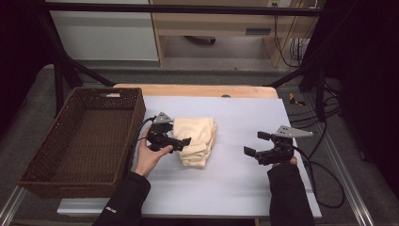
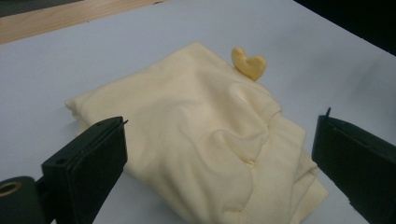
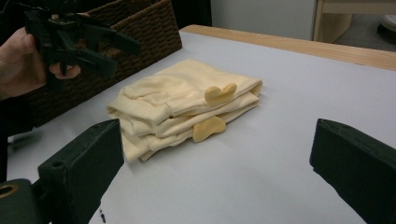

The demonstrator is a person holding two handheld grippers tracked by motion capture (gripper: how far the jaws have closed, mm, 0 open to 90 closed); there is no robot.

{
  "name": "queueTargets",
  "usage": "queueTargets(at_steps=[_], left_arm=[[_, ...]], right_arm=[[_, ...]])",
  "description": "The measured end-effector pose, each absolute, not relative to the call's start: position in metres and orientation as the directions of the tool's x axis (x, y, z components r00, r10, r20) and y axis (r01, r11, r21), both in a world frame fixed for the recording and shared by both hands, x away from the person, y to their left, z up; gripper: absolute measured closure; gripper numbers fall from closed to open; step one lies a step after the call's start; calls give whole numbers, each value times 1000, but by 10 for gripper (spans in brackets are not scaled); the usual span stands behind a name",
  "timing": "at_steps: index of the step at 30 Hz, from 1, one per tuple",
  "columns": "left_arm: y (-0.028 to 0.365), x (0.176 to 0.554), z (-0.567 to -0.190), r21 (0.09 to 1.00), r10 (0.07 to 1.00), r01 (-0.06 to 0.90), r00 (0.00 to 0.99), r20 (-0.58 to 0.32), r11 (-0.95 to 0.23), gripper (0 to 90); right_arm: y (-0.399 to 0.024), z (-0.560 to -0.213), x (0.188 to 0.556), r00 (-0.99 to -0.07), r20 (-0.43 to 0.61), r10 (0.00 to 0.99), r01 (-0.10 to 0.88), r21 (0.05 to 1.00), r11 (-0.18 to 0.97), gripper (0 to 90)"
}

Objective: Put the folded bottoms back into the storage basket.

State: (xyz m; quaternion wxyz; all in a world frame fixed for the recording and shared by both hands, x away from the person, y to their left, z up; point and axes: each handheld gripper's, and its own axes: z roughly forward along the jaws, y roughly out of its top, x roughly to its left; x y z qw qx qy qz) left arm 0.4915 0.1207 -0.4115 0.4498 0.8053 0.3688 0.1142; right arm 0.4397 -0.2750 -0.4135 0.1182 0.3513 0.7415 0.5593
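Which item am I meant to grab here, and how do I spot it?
Start at the brown wicker basket on the table's left. Just right of it, on the pale sheet, lies a folded cream-yellow garment beside the left gripper; it alone is soft cloth, with darker yellow heart-shaped tabs.

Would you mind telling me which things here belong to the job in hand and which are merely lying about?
In the job:
- folded pale yellow garment on the white table sheet
- left gripper, open, at the garment
- right gripper, open, apart from it
- dark brown woven wicker basket, probably the destination

Lying about:
- black cables beside the table
- wooden furniture behind
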Motion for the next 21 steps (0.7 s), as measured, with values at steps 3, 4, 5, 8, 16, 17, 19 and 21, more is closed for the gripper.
queueTargets(at_steps=[3,4,5,8,16,17,19,21], left_arm=[[122,496,-414,803,704,502,694,-151,-321,34],[122,497,-415,801,708,504,690,-151,-321,34],[123,498,-416,799,711,508,687,-151,-321,34],[126,502,-418,797,718,519,677,-162,-310,46],[129,513,-428,774,739,557,650,-180,-301,69],[129,514,-429,773,741,561,646,-184,-297,69],[129,518,-433,766,747,575,635,-197,-286,78],[129,519,-434,762,748,582,631,-205,-283,84]], right_arm=[[-275,-414,440,-725,218,653,389,912,128,33],[-275,-414,440,-725,218,653,389,912,129,33],[-275,-414,440,-725,218,653,389,912,129,33],[-275,-414,440,-725,218,653,390,912,128,33],[-275,-414,440,-725,217,653,390,912,129,33],[-275,-414,440,-725,218,654,390,912,129,33],[-275,-414,440,-725,218,653,390,912,128,33],[-275,-414,440,-725,219,653,390,912,127,33]])
